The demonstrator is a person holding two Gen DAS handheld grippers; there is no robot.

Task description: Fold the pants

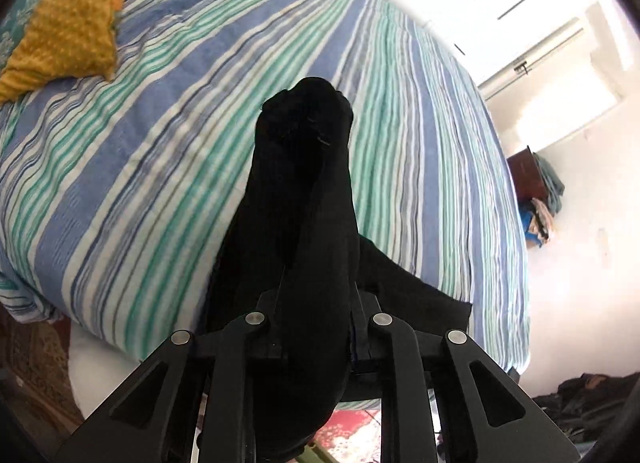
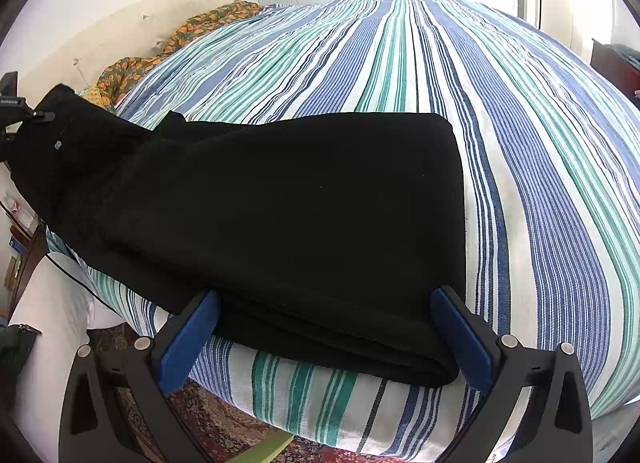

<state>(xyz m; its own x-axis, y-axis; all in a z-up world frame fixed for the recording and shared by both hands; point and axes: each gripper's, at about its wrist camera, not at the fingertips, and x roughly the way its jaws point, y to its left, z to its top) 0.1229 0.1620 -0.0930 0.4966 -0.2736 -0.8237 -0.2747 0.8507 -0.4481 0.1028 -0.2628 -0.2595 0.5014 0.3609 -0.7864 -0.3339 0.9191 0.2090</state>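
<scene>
Black pants (image 2: 300,203) lie folded on the striped bed (image 2: 540,183), their near edge at the bed's front. My right gripper (image 2: 324,295) stands open, its blue pads (image 2: 188,339) straddling that near edge of the fabric. The pants' left end rises off the bed to my left gripper (image 2: 16,111) at the far left of the right wrist view. In the left wrist view my left gripper (image 1: 316,303) is shut on a bunched length of the black pants (image 1: 304,167), which stands up over the jaws and hides the fingertips. More of the cloth trails down to the right.
A yellow cushion (image 1: 68,31) and an orange floral cloth (image 2: 132,71) lie at the head of the bed. A patterned rug (image 2: 224,423) covers the floor below the bed's front edge. A dark wooden stand with clothes (image 1: 536,183) is against the wall, and a dark bag (image 1: 592,403) lies on the floor.
</scene>
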